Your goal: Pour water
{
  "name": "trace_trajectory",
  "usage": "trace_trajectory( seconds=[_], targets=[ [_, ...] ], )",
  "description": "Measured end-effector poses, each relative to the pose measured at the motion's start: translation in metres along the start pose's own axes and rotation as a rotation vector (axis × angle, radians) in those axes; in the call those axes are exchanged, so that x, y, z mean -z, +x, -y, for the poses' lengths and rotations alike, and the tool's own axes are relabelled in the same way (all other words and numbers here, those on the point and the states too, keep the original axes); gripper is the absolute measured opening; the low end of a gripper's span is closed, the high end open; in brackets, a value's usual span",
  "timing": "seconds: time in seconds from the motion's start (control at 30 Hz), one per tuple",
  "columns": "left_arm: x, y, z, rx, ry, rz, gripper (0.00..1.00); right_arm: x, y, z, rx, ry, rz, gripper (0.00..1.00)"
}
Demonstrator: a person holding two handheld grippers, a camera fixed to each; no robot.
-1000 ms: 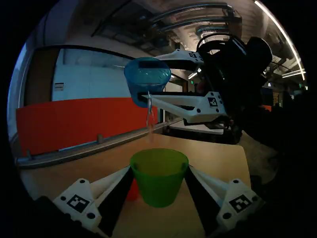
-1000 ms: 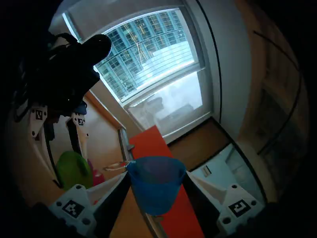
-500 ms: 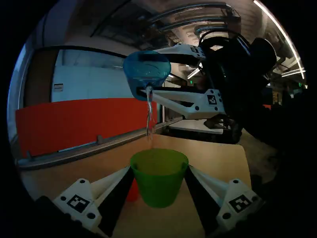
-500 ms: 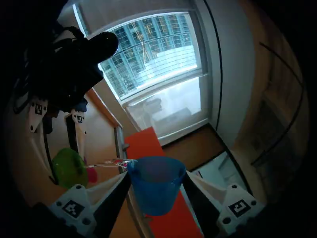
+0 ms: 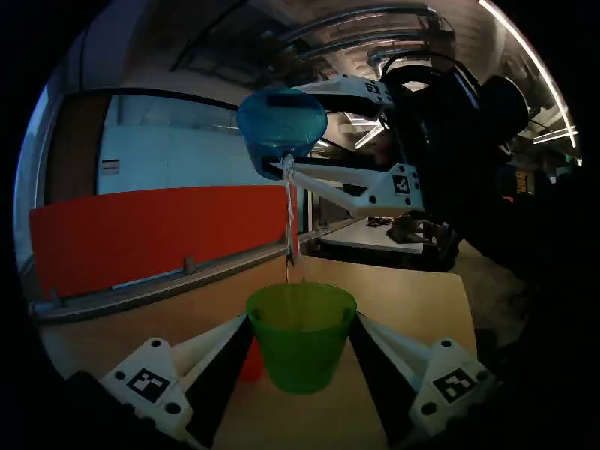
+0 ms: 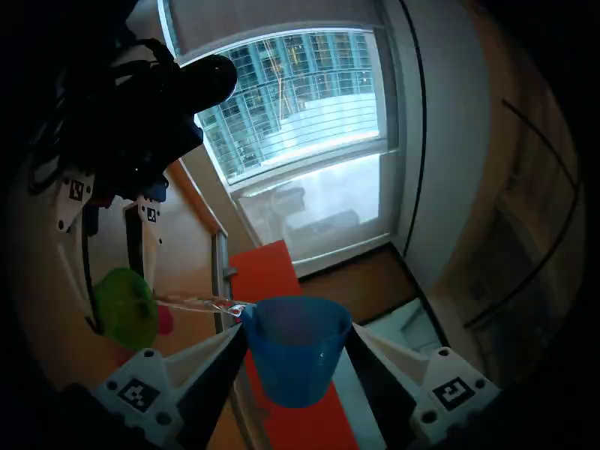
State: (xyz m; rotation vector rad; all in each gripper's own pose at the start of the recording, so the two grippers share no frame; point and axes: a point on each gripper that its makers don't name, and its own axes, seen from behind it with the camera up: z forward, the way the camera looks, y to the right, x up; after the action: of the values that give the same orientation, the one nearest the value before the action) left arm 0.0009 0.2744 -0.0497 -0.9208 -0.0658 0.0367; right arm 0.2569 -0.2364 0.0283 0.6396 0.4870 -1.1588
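green cup (image 5: 301, 341): translucent plastic, smooth, soft sheen. blue cup (image 5: 281, 131): translucent plastic too, glossier, light glints on its wall. water (image 5: 288, 217): clear, glassy. left gripper (image 5: 301, 322) fingers (image 5: 191, 360): white matt plastic, black matt inner faces. table (image 5: 409, 296): pale wood look, smooth, matt. orange panel (image 5: 150, 232): flat, matt.

White fingers (image 5: 191, 351) (black pads (image 5: 222, 373) inside) carry square checkered markers (image 5: 147, 383)
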Motion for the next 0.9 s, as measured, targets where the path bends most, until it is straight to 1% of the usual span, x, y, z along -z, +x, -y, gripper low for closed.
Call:
trace_trajectory(
  seconds=[0.17,0.57,0.9],
  targets=[
    [-0.002,0.000,0.000,-0.009,0.003,0.002,0.86,0.000,0.001,-0.005,0.018,-0.008,-0.006,0.91],
    [-0.003,0.002,-0.001,-0.012,0.000,0.002,0.85,0.001,-0.002,-0.017,0.060,-0.029,-0.005,0.91],
    [-0.002,0.000,0.001,-0.011,0.006,0.005,0.85,0.002,0.000,-0.022,0.085,-0.037,-0.014,0.90]
  ],
)
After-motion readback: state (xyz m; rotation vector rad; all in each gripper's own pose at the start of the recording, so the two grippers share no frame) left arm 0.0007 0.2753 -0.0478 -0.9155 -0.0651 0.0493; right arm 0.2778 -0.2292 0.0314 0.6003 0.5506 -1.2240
